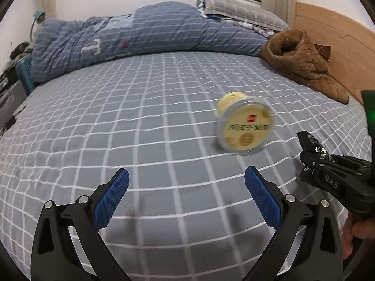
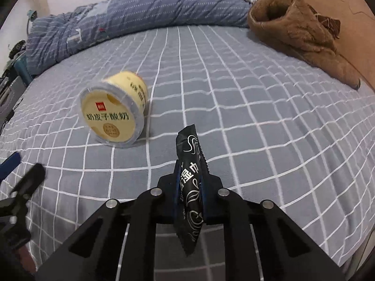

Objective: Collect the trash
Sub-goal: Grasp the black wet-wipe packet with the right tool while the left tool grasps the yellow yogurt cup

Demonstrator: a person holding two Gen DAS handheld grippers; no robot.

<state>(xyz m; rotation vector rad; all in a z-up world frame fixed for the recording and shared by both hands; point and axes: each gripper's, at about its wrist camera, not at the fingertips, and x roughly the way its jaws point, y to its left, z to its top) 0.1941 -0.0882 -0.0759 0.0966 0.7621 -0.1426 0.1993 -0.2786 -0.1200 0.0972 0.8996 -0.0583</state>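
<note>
A yellow yogurt cup (image 1: 243, 126) lies on its side on the grey checked bed sheet (image 1: 140, 121), lid facing me. My left gripper (image 1: 186, 178) stands open just short of it, blue pads (image 1: 112, 201) wide apart with nothing between them. In the right wrist view, my right gripper (image 2: 190, 178) is shut on a black wet-wipe packet (image 2: 190, 159) with white lettering, held upright above the sheet (image 2: 234, 107). The yogurt cup (image 2: 112, 110) lies ahead and to its left. The right gripper with its packet (image 1: 314, 149) shows at the right edge of the left view.
A rolled blue checked quilt (image 1: 131, 37) and a grey pillow (image 1: 239, 7) lie along the far side of the bed. A brown fleece garment (image 1: 302, 61) lies at the far right beside the wooden headboard (image 1: 335, 37). Dark items (image 1: 9, 89) stand off the bed's left edge.
</note>
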